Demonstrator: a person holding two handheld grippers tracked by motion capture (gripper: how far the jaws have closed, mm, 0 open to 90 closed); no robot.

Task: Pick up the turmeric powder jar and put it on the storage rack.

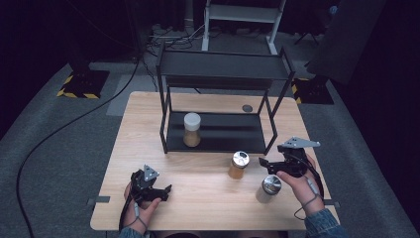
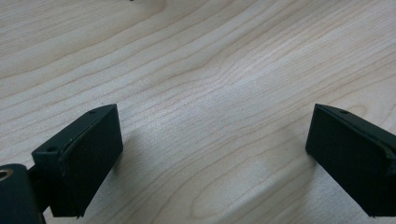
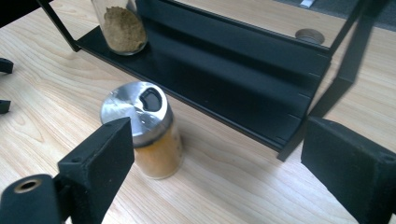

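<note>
The right gripper (image 3: 210, 154) is being held spread wide towards the orange jar (image 3: 149, 135), lined up for grasping; the left gripper (image 2: 212, 154) is being rested agape, empty, on the table (image 2: 210, 60).

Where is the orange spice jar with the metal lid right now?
The orange spice jar stands upright on the table, just in front of the black rack, left of the open right gripper.

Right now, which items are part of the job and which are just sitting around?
In play: right gripper, open, reaching toward the orange spice jar; black rack; white-lidded jar on its lower shelf; steel-lidded jar.
Idle: left gripper, open over bare table; floor cable.
</note>
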